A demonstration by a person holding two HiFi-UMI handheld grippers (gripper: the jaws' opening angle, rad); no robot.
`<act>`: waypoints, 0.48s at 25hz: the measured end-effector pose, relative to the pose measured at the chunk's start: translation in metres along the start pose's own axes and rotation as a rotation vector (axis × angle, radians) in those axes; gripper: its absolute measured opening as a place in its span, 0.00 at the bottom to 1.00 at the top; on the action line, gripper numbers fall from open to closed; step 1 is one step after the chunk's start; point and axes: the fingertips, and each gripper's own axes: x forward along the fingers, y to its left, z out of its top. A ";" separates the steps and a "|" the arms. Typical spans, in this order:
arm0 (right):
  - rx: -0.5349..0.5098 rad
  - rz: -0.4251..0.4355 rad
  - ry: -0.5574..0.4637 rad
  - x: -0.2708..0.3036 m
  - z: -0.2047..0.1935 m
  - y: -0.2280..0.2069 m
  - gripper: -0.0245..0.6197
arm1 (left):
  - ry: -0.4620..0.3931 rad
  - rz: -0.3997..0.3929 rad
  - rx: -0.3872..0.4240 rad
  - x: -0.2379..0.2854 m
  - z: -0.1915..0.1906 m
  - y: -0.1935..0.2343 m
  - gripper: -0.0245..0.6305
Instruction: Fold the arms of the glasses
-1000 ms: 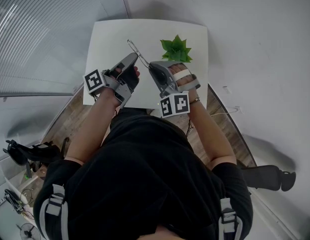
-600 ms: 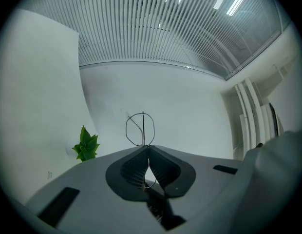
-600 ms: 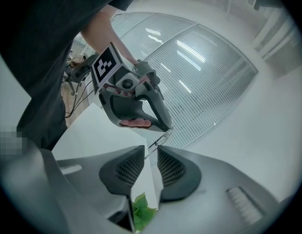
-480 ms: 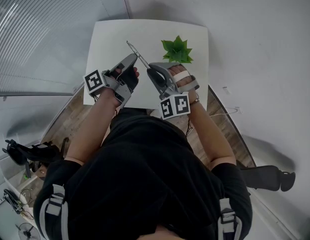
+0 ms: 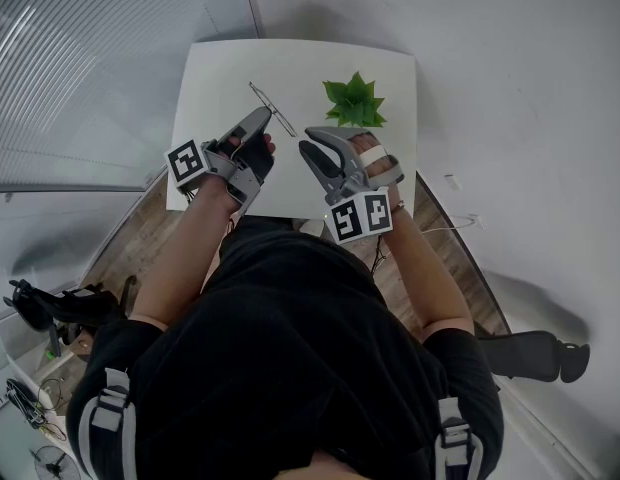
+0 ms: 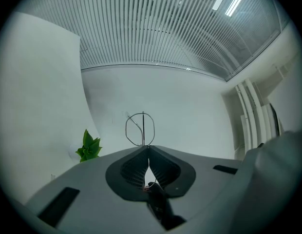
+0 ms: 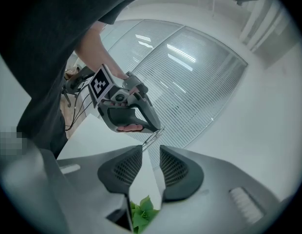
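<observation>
left gripper [image 5: 260, 118]: clamped on the glasses, with the thin wire pinched between its pads; its own view shows this plainly
glasses [image 5: 273, 108]: held above the table [image 5: 215, 73]. In the head view their long axis runs up-left to down-right, the lower end toward my right hand. One lens loop stands just past the left jaws
right gripper [image 5: 308, 141]: its jaws have just been opening and now stand wide with nothing between them. It sits just right of the glasses' lower end, not touching
plant [image 5: 353, 101]: beyond the right gripper, clear of the work
arms: folded or not, I cannot tell
next, my guess: the right gripper is free and nearer — it comes in leftward across the long axis
</observation>
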 end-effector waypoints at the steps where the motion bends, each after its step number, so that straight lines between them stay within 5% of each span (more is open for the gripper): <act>1: 0.014 -0.007 -0.007 -0.002 0.000 -0.003 0.23 | -0.001 0.001 0.002 0.000 0.001 0.001 0.06; 12: 0.345 -0.129 -0.109 -0.011 -0.003 -0.053 0.21 | 0.008 0.005 -0.002 -0.003 -0.001 0.007 0.06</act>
